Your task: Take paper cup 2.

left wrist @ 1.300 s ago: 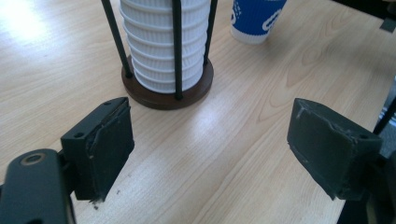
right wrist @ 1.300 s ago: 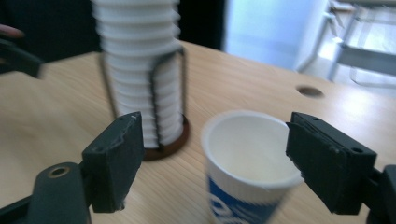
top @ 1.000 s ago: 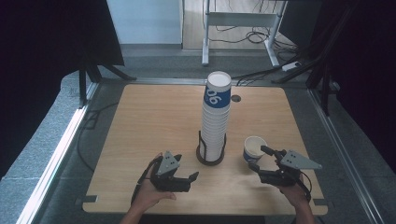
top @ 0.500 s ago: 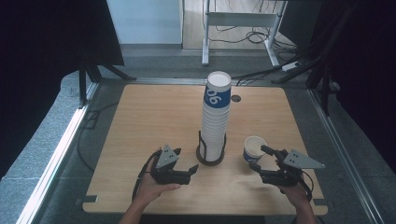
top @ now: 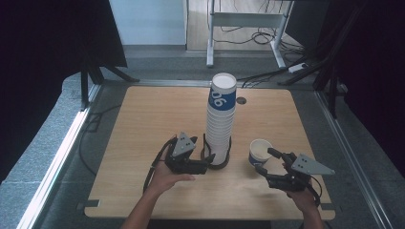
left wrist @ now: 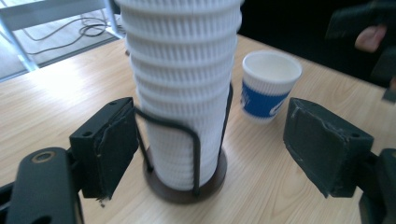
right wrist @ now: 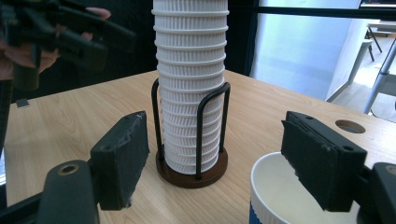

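Note:
A tall stack of white ribbed paper cups (top: 220,124), topped by a blue-banded one, stands in a black wire holder on a round brown base (left wrist: 184,184) at the table's middle front. My left gripper (top: 205,165) lies just left of the holder and points at it. Its jaws have just been closing, but they are still apart and touch nothing, with the stack (left wrist: 184,93) ahead between them. A single blue and white cup (top: 260,152) stands to the right. My right gripper (top: 265,161) is open at that cup's rim (right wrist: 280,186), one jaw over its mouth.
A round cable hole (top: 241,100) sits in the wooden table (top: 157,114) behind the stack. A metal frame (top: 243,21) and floor cables lie beyond the far edge. Bare wood stretches to the left and behind the holder.
My left gripper has risen and moved in toward the cup holder, its jaws now narrower. The right gripper and the single cup have stayed put.

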`<state>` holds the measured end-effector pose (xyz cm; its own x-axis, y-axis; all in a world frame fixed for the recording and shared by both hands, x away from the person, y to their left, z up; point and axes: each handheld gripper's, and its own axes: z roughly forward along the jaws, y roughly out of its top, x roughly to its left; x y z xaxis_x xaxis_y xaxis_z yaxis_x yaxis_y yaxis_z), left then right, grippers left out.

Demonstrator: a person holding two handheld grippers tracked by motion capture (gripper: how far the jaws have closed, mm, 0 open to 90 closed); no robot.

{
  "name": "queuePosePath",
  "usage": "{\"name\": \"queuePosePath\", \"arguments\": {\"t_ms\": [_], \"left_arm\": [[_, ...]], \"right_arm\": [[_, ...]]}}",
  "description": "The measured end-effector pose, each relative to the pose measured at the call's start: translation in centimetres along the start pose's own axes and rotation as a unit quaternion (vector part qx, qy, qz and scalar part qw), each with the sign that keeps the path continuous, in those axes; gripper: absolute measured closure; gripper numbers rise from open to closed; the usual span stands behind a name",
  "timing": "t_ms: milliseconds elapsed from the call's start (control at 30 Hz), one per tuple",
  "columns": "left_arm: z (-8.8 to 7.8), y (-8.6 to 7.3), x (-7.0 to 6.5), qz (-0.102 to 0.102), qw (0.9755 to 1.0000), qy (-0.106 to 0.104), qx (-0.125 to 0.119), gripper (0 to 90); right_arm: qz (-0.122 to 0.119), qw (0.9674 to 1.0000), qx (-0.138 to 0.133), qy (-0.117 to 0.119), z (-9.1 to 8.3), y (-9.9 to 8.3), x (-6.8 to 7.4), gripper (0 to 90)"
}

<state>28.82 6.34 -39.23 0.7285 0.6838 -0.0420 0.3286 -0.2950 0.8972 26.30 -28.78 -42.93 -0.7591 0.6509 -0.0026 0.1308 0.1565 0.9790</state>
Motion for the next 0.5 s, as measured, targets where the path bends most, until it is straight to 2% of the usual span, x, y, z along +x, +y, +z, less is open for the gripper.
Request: {"name": "queuePosePath", "arguments": {"t_ms": [333, 500], "left_arm": [[2.1, 2.6, 1.9, -0.028, 0.9994, -0.014, -0.015, 17.0], [2.8, 3.5, 2.3, -0.024, 0.9994, -0.022, -0.014, 15.1]], "right_arm": [[-0.001, 1.0, 0.004, 0.004, 0.0, -0.1, 0.0, 23.8], [-0.001, 1.0, 0.001, 0.004, 0.0, 0.0, -0.1, 23.9]]}}
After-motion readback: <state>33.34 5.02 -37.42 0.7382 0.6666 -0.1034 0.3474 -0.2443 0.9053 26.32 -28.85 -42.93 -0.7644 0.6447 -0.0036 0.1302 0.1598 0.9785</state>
